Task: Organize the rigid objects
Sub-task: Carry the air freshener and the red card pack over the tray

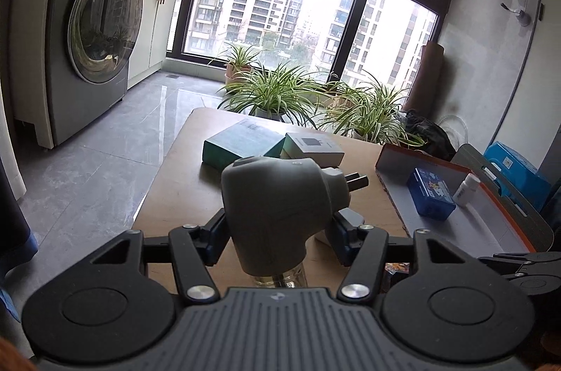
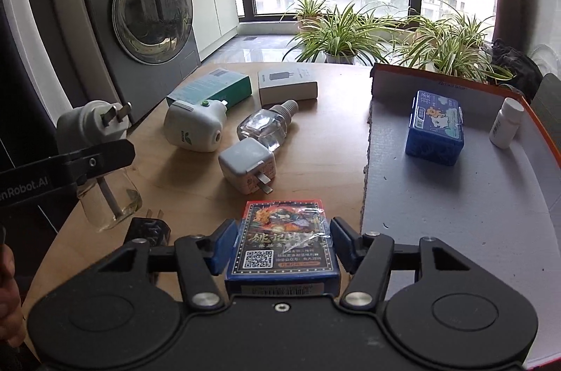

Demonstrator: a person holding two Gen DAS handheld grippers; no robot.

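Note:
My left gripper (image 1: 280,230) is shut on a grey plug-in vaporizer (image 1: 277,206) with a clear liquid bottle under it, held above the wooden table (image 1: 175,195). The right wrist view shows the same vaporizer (image 2: 94,122) at the left edge. A card box (image 2: 280,244) with a QR code lies between the fingers of my right gripper (image 2: 282,225), whose blue pads touch both its sides. To the right, an orange-edged box lid (image 2: 455,213) holds a blue tin (image 2: 434,129) and a small white bottle (image 2: 506,123).
On the table lie a white vaporizer (image 2: 196,129), a clear refill bottle (image 2: 263,125), a white charger cube (image 2: 245,166), a teal box (image 2: 214,87), a grey box (image 2: 287,83) and a small black plug (image 2: 149,229). Potted plants and a washing machine stand beyond.

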